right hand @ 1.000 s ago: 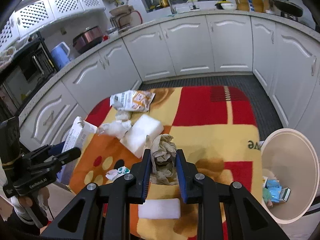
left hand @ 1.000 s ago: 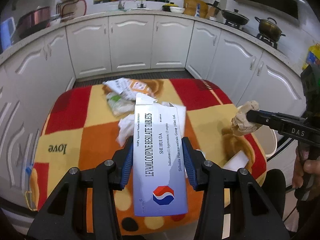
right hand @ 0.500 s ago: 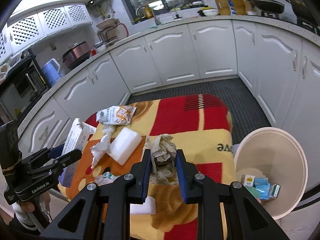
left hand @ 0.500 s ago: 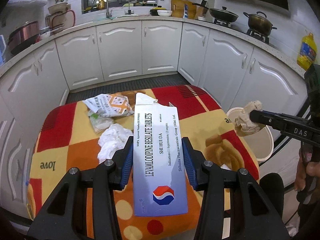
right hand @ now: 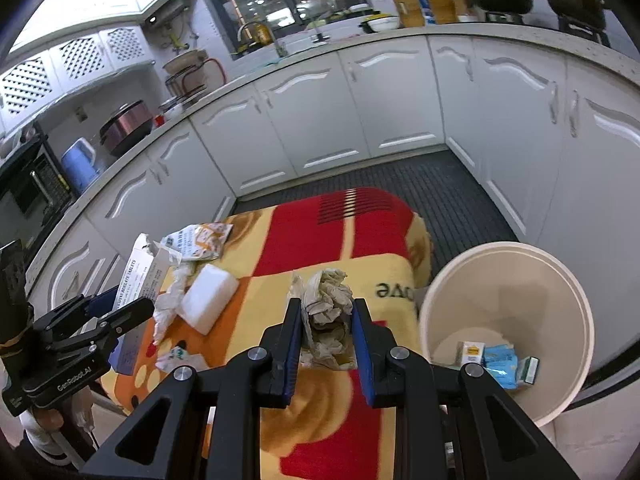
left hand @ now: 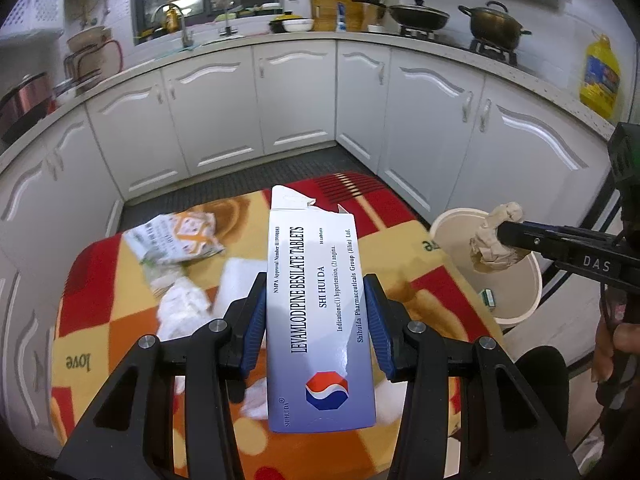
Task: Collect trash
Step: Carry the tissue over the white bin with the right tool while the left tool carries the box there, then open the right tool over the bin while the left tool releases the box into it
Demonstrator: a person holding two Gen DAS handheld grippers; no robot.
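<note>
My left gripper (left hand: pixel 316 320) is shut on a white and blue tablet box (left hand: pixel 318 312) with its top flap torn open, held above the patterned cloth. That box (right hand: pixel 138 280) and the left gripper (right hand: pixel 120 312) also show at the left of the right wrist view. My right gripper (right hand: pixel 325 316) is shut on a crumpled brownish paper wad (right hand: pixel 326 312), near the table's right side. From the left wrist view the wad (left hand: pixel 496 242) hangs over the rim of the beige trash bin (left hand: pixel 516 308), pinched by the right gripper (left hand: pixel 506 236). The bin (right hand: pixel 560 280) holds small boxes and blue packets.
On the red, yellow and orange cloth (right hand: pixel 360 232) lie a printed snack bag (right hand: pixel 198 240), a crumpled white tissue (right hand: pixel 172 300), a white foam block (right hand: pixel 208 298) and a small wrapper (right hand: pixel 176 356). White cabinets (left hand: pixel 296 96) ring the floor. A person's hand (left hand: pixel 612 344) grips the right tool.
Both grippers have swung to the right with their loads. The bin has come into fuller view, and the paper wad now hangs over its rim instead of over the table.
</note>
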